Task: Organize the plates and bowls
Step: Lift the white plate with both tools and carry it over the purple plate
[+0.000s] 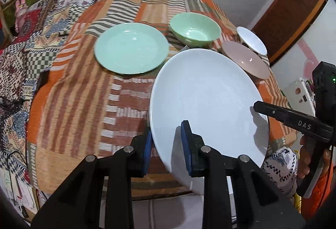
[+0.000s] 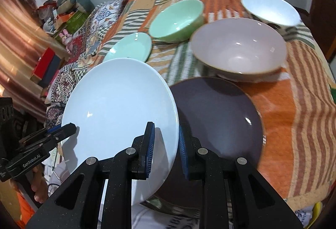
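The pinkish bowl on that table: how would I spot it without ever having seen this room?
Start at the table under the orange patchwork cloth. On it, the dark purple plate lies nearest the edge; the pinkish bowl stands just behind it. It is the widest bowl, pale mauve with a brownish rim, unlike the green bowl and white bowl farther back.

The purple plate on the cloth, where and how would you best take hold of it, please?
Grip the purple plate by its thin near rim, coming in low from the table's near edge. It lies flat, so only the rim fits between fingers, and the pink bowl crowds its far side.
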A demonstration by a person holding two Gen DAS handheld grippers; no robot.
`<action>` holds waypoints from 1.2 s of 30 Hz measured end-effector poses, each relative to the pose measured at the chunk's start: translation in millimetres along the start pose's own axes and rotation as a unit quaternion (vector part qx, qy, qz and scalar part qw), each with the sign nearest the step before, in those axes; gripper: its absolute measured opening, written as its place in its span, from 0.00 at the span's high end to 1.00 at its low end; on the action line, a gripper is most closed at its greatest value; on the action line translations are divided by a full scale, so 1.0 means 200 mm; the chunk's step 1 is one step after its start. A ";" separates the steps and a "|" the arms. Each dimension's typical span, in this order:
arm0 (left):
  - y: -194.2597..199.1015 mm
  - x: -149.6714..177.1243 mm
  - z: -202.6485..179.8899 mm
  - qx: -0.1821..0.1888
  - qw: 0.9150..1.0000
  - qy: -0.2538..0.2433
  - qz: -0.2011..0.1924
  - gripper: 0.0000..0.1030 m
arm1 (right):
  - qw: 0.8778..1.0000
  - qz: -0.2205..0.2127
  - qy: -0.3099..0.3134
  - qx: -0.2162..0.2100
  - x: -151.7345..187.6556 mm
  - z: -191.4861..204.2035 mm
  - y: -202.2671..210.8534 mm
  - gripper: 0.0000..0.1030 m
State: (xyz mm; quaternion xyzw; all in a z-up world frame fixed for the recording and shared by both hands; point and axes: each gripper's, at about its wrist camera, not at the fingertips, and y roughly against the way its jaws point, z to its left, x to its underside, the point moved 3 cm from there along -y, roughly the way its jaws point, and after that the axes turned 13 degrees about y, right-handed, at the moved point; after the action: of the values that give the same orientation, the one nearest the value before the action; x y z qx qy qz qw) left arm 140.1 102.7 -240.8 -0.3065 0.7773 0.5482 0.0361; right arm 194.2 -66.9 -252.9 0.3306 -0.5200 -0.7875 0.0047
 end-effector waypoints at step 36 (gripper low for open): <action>-0.46 0.13 -0.30 0.021 0.994 -0.028 0.108 0.74 | 0.996 0.012 -0.071 0.055 0.23 -0.36 0.14 0.79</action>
State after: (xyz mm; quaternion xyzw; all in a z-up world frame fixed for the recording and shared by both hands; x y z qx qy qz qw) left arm 182.9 19.8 -304.0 -0.2048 0.8157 0.5409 0.0044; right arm 185.8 -154.0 -272.1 0.2673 -0.5656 -0.7792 -0.0406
